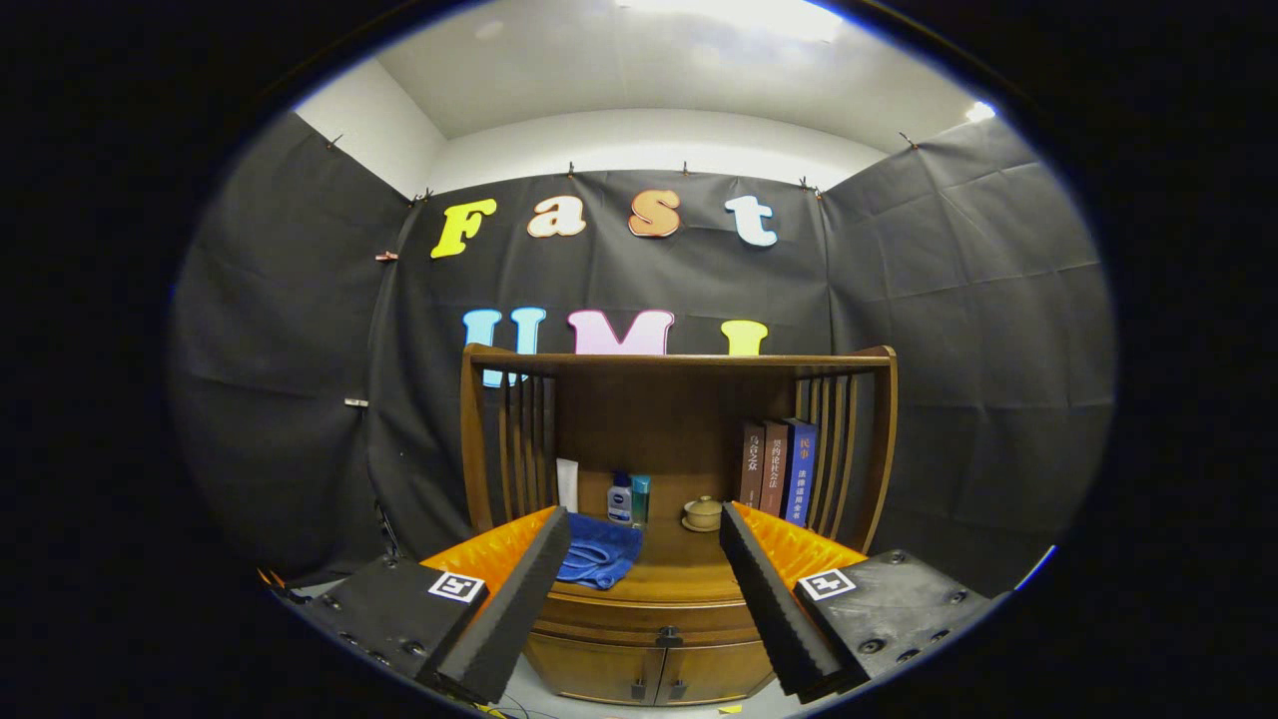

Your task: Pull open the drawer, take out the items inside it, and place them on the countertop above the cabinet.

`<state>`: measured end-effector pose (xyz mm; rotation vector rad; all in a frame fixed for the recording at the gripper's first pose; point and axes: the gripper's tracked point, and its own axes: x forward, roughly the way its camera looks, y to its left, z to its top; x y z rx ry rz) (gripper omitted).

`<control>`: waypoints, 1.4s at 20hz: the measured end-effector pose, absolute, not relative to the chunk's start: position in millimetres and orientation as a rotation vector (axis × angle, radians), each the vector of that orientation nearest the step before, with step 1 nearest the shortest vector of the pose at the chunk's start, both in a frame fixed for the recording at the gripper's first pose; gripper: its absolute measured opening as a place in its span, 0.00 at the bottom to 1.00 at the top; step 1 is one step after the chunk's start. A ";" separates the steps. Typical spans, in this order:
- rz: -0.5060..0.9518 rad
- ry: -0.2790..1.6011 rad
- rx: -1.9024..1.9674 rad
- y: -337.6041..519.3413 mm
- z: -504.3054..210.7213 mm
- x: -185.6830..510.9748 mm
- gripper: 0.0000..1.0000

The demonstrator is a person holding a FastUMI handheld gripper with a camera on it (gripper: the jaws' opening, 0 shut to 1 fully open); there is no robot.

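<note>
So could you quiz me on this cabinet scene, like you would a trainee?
1. True or false: the drawer is already pulled open.
2. Which lies on the countertop nearest the tongs? A) blue cloth B) books C) lidded cup
3. Fill in: the tongs' fingers are ____, gripping nothing.

Key: 1 false, it is shut; 2 A; 3 open.

blue cloth [602, 555] partly hidden behind the left tong, drawer [654, 617] contents unseen, cabinet [649, 671] base cut off
</note>
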<state>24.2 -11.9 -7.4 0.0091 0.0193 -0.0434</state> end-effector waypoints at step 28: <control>-0.065 0.418 0.051 -39.1 -261.0 113.4 0.99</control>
